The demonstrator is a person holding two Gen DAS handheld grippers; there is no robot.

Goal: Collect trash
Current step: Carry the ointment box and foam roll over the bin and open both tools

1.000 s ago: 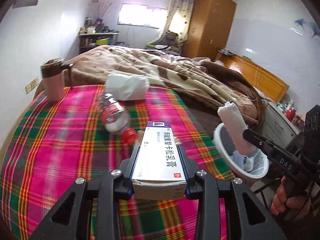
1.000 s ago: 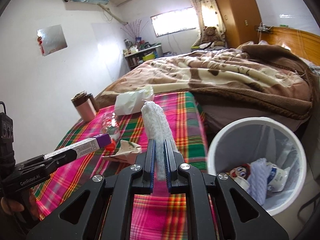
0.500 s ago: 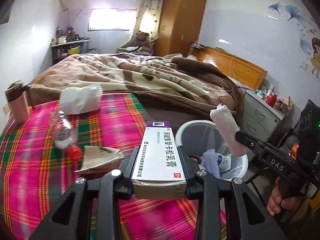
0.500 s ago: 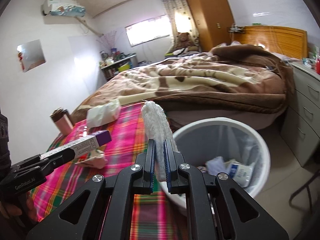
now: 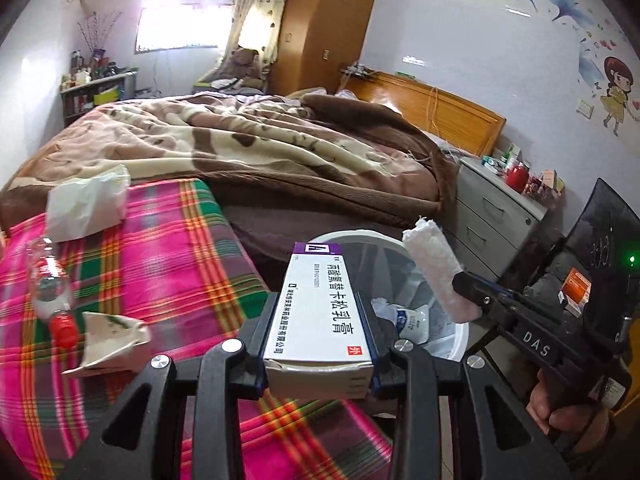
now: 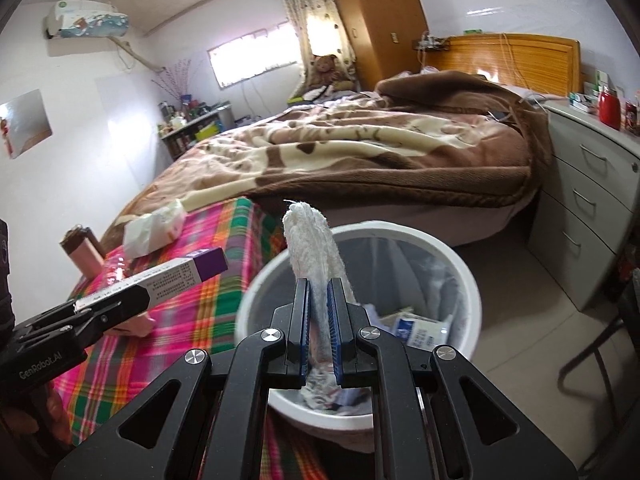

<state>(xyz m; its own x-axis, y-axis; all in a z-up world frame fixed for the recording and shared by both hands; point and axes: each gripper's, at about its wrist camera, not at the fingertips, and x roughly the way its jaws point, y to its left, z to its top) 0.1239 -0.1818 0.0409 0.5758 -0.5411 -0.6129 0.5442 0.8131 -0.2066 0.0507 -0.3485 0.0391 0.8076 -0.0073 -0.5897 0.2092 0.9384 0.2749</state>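
Okay, my left gripper (image 5: 318,354) is clamped on the box (image 5: 320,312), long axis running straight out ahead of the jaws. My right gripper (image 6: 319,320) pinches the rag (image 6: 314,248), which sticks up. The bin (image 6: 460,268) sits just ahead and below both; the right looks nearer, already over its rim.
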